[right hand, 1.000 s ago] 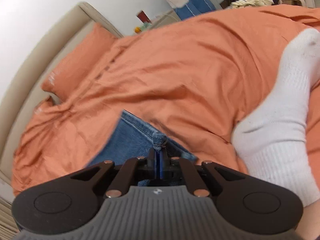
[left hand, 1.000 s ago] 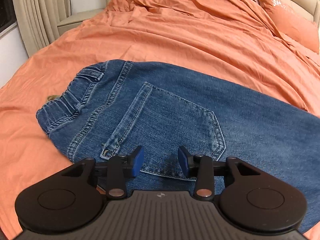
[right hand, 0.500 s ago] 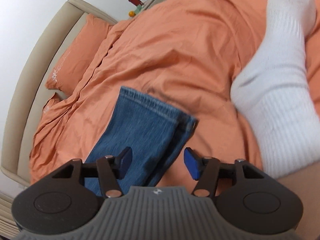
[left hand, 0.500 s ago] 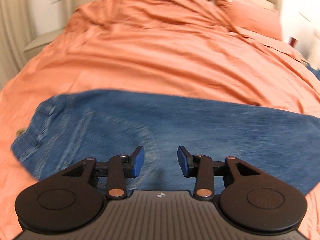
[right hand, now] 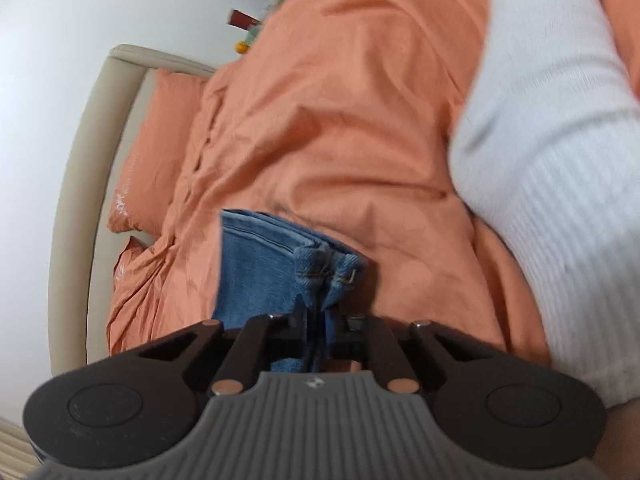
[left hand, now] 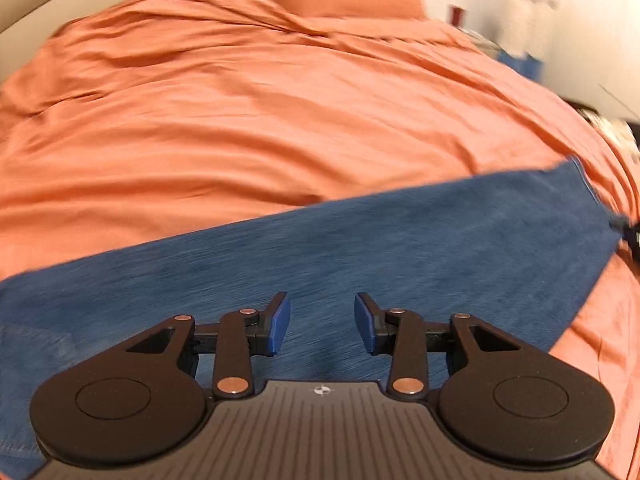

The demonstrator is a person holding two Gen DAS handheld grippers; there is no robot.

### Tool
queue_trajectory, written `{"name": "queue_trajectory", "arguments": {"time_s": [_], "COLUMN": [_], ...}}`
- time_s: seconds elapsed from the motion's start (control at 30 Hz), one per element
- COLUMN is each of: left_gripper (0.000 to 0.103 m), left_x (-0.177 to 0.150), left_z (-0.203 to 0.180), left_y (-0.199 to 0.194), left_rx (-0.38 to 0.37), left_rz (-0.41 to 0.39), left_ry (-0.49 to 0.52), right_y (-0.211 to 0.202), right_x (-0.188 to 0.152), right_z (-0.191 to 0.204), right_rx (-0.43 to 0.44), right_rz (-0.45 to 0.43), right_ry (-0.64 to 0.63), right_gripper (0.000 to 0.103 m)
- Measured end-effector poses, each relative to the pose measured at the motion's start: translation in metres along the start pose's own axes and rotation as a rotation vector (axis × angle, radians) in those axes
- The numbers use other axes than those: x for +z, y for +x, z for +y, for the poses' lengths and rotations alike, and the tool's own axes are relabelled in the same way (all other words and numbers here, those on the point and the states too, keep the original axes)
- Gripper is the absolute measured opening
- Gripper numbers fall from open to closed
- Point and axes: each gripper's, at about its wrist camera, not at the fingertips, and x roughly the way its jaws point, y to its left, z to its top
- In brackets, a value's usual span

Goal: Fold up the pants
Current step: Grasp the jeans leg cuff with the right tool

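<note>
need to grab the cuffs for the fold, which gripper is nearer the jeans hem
Right. The right gripper is shut on the jeans hem; the left gripper hovers open over mid-leg denim.

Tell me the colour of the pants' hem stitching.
Orange-tan thread on the blue pants, clearest at the hem in the right wrist view.

Item count, both views combined: one pair of blue denim pants (left hand: 360, 248), with two stacked leg hems (right hand: 320, 264) visible at the cuff end. One orange bed cover (left hand: 280, 120). Two orange pillows (right hand: 160, 152) lay by one beige headboard (right hand: 80, 184). One white sock (right hand: 560, 200) was present. Two grippers were in use: left gripper (left hand: 322, 322), right gripper (right hand: 318, 316).
</note>
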Motion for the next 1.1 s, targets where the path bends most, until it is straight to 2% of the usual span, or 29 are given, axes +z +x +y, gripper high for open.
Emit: {"name": "queue_trajectory", "arguments": {"time_s": [0.03, 0.1, 0.23, 0.33, 0.5, 0.63, 0.73, 0.87, 0.97, 1.1], "left_gripper": [0.033, 0.032, 0.027, 0.025, 0.025, 0.023, 0.022, 0.022, 0.022, 0.022], "left_x": [0.003, 0.008, 0.018, 0.035, 0.067, 0.082, 0.082, 0.086, 0.083, 0.06], "left_z": [-0.01, -0.031, -0.068, -0.086, -0.115, -0.121, -0.124, -0.123, -0.126, -0.14], "left_y": [0.009, 0.03, 0.072, 0.101, 0.137, 0.161, 0.168, 0.167, 0.146, 0.118], "left_rx": [-0.01, -0.039, -0.079, -0.093, -0.054, -0.031, -0.013, -0.011, 0.005, -0.04], "left_rz": [0.009, 0.026, 0.037, 0.023, 0.014, 0.044, 0.038, 0.043, 0.0, 0.049], "left_ry": [0.026, 0.073, 0.124, 0.116, 0.154, 0.158, 0.168, 0.13, 0.148, 0.202], "right_y": [-0.003, -0.001, 0.006, 0.007, 0.011, 0.014, 0.017, 0.019, 0.018, 0.017], "right_x": [0.001, 0.0, -0.001, -0.003, -0.007, -0.008, -0.01, -0.009, -0.009, -0.01], "right_z": [0.008, 0.019, 0.017, 0.022, 0.027, 0.03, 0.033, 0.032, 0.031, 0.031], "right_rx": [-0.016, -0.057, -0.079, -0.102, -0.131, -0.143, -0.149, -0.147, -0.146, -0.147], "right_rz": [-0.013, -0.015, -0.011, -0.016, -0.024, -0.024, -0.031, -0.029, -0.032, -0.038], "right_ry": [-0.055, -0.135, -0.145, -0.202, -0.276, -0.321, -0.366, -0.368, -0.367, -0.369], "right_gripper": [0.003, 0.002, 0.002, 0.002, 0.003, 0.003, 0.003, 0.003, 0.003, 0.003]}}
